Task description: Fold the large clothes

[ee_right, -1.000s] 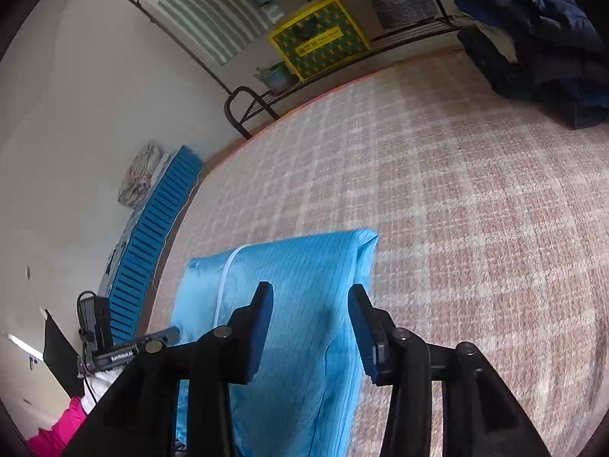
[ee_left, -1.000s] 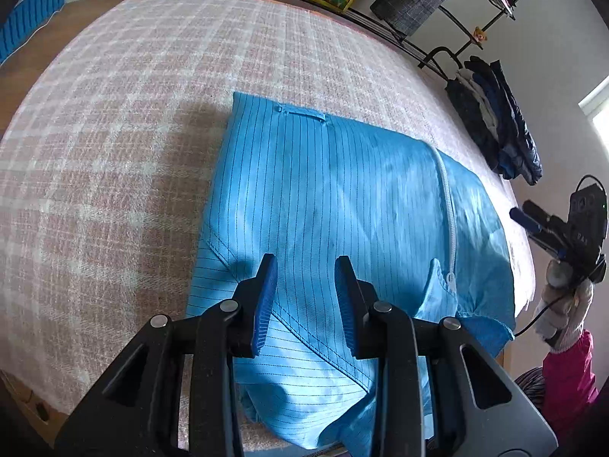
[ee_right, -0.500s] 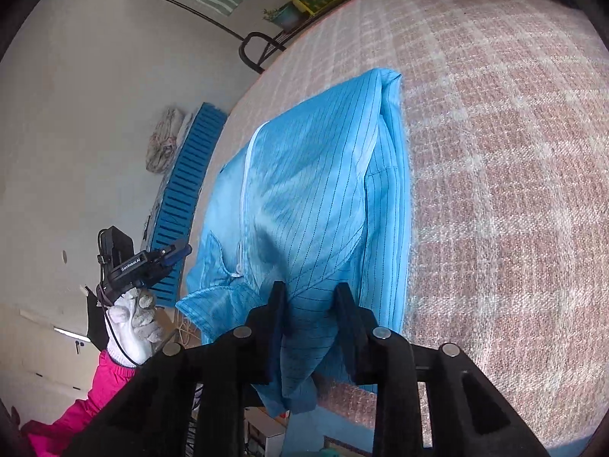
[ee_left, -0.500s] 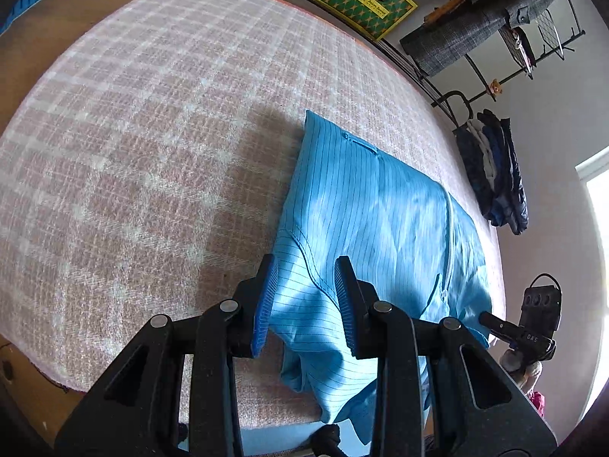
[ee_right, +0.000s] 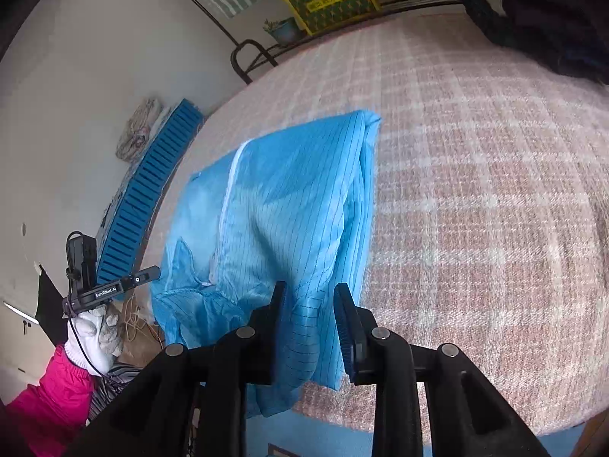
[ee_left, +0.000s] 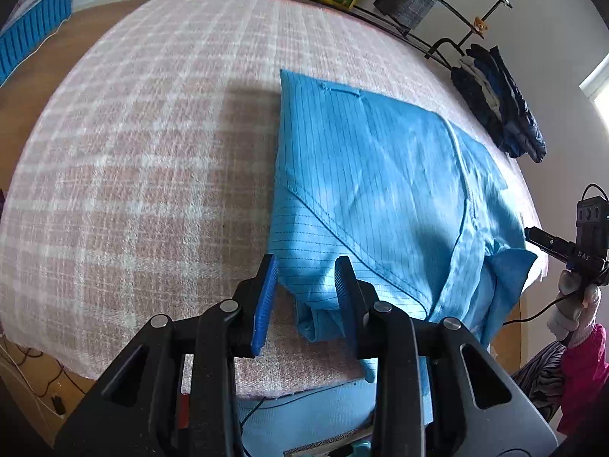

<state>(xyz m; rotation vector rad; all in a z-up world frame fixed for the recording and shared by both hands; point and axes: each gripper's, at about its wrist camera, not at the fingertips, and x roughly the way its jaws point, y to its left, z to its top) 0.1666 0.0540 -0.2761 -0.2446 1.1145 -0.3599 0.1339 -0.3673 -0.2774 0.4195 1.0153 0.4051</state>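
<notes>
Judging by its creases, the blue garment (ee_left: pixel 380 175) on the bed (ee_left: pixel 133 133) is light, limp and slippery, so I'd pinch its near hem corners, which sit loosely between my narrow left tongs (ee_left: pixel 306 285) and opening right tongs (ee_right: pixel 310 314).

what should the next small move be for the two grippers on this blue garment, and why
Probably close both grippers on the near hem. The blue garment lies folded on the checked blanket, its near edge drooping over the side. The left gripper stands open around one corner. The right gripper has cloth between its jaws, which are opening, so neither has a firm hold yet.
</notes>
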